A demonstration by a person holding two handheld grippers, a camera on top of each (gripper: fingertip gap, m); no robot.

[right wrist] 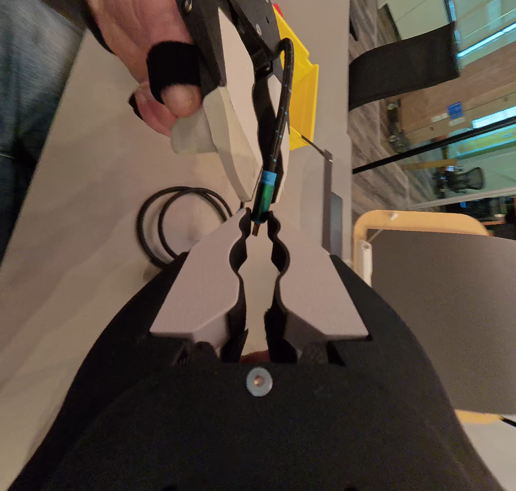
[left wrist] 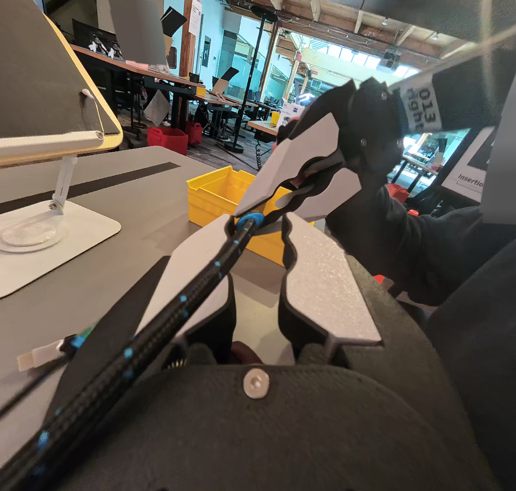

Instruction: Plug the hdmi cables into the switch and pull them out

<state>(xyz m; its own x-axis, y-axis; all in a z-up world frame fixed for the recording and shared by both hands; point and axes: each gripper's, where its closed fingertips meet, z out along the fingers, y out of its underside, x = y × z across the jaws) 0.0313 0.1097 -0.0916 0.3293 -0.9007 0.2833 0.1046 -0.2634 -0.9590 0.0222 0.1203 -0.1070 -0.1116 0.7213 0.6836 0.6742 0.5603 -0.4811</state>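
I hold a braided black HDMI cable (left wrist: 178,304) in the air between both tools, above the grey table (left wrist: 134,198). My right tool (right wrist: 258,216) pinches the green plug (right wrist: 262,201) at its fingertips, metal tip pointing back between them. My left tool (left wrist: 258,223) sits narrowed around the cord near its blue collar; I cannot tell how firmly. The cord looks light and floppy, the plug rigid, so I judge the plug body the best grip. No switch is visible; a yellow bin (left wrist: 212,195) stands beyond the cable.
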